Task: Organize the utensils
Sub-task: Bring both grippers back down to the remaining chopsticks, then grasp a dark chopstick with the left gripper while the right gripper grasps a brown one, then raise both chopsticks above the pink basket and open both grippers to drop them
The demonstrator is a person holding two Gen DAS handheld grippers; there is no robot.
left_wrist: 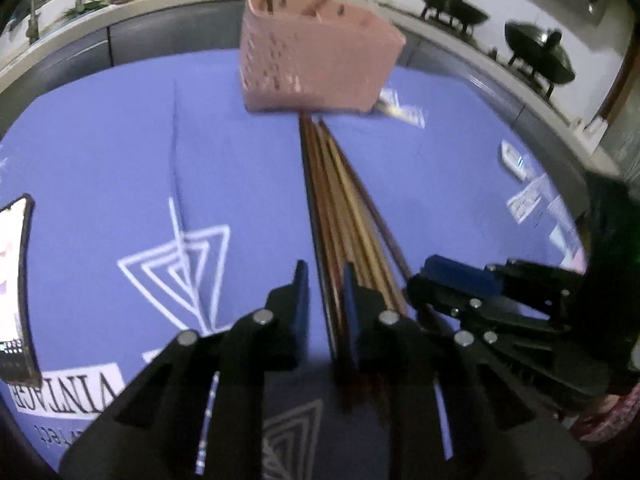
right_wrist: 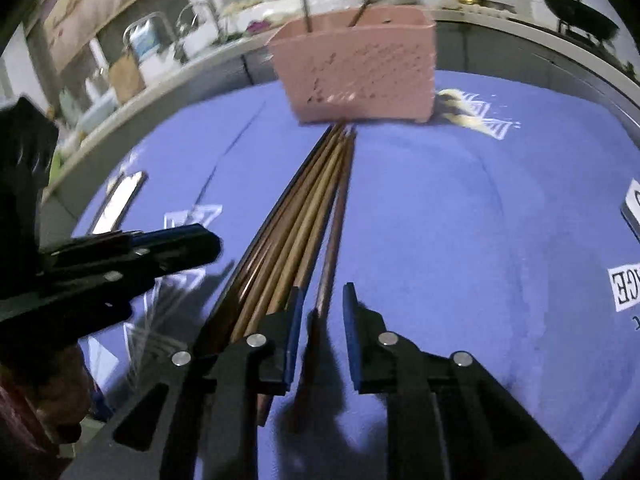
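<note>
A bundle of brown chopsticks [left_wrist: 340,200] lies on the blue cloth, its tips against a pink perforated utensil basket [left_wrist: 316,56]. My left gripper [left_wrist: 326,284] straddles the left chopsticks of the bundle with its jaws slightly apart. In the right wrist view the same bundle [right_wrist: 296,216] runs to the basket [right_wrist: 360,68]. My right gripper [right_wrist: 320,300] is open around the single rightmost chopstick [right_wrist: 332,240], not pinching it. Each gripper shows in the other's view: the right gripper [left_wrist: 460,280] and the left gripper [right_wrist: 192,240]. The basket holds a couple of upright utensils.
A phone [left_wrist: 16,280] lies on the cloth at the left; it also shows in the right wrist view [right_wrist: 120,200]. Printed white marks and labels [left_wrist: 528,200] are on the cloth. A grey counter edge [left_wrist: 160,36], sink taps and black woks [left_wrist: 536,52] stand behind.
</note>
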